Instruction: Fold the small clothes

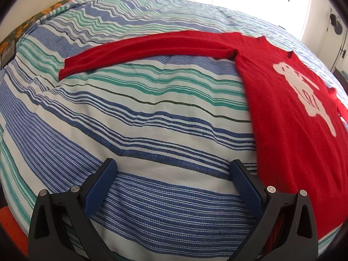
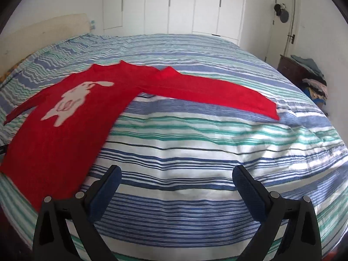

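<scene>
— Where is the sweater?

— The red sweater (image 2: 65,134) lies flat on the striped bedspread (image 2: 195,152), front up, with a white animal figure (image 2: 71,102) on the chest. In the right wrist view one sleeve (image 2: 213,93) stretches straight out to the right, its cuff lying on the stripes; the other sleeve shows only as a narrow strip at the far left edge.

— And from the other side?

— In the left wrist view the sweater (image 1: 293,130) fills the right part of the picture, and its long sleeve (image 1: 141,50) reaches out to the left across the bed.

— What are the grippers doing?

— The left gripper (image 1: 174,171) has its jaws spread wide with nothing between them but bedspread; its right finger sits just beside the sweater's side edge. The right gripper (image 2: 176,178) is spread wide too and holds nothing, its left finger close to the sweater's lower corner.

— Anything else around?

— White wardrobe doors (image 2: 169,6) behind the bed, and a pile of clothes (image 2: 313,80) by the wall at the right.
</scene>
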The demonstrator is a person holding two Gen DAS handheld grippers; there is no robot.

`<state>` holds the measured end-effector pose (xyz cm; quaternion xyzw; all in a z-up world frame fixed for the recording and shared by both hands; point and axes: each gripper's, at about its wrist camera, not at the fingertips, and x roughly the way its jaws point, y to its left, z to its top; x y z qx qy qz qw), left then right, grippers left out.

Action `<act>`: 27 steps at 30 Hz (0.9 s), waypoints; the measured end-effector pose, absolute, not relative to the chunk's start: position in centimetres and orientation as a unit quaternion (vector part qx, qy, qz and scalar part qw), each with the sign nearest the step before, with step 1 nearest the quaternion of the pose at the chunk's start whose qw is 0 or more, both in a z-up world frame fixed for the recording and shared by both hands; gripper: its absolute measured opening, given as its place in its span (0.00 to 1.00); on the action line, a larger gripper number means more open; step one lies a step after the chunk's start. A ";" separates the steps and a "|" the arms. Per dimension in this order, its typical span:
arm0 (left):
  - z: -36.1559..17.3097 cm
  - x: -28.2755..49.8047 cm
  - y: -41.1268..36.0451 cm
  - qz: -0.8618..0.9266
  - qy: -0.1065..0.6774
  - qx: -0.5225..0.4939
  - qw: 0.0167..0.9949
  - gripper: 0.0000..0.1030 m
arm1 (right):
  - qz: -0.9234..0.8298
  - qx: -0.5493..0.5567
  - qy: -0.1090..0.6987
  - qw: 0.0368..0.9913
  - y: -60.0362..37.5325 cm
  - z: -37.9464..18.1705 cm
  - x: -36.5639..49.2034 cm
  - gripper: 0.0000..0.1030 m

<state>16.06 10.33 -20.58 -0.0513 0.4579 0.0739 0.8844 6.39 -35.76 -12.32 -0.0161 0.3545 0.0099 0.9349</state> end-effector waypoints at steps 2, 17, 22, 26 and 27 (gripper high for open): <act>-20.5 16.0 10.4 0.074 0.458 -0.052 0.885 1.00 | 0.073 -0.012 0.343 0.936 -33.0 -11.3 6.0 0.98; -15.0 13.4 15.4 0.097 0.389 -0.169 0.900 0.99 | 0.105 0.148 0.404 0.896 -38.9 -11.3 7.5 0.92; -15.7 14.2 15.8 0.111 0.393 -0.184 0.894 0.99 | -0.015 0.340 0.361 0.868 -54.0 -10.2 12.0 0.93; -16.7 14.5 16.0 0.121 0.407 -0.186 0.886 0.99 | -0.082 0.481 0.394 0.779 -61.7 -15.2 15.5 0.78; -17.0 14.6 16.0 0.124 0.411 -0.188 0.883 0.99 | -0.096 0.505 0.390 0.764 -62.6 -16.2 16.0 0.77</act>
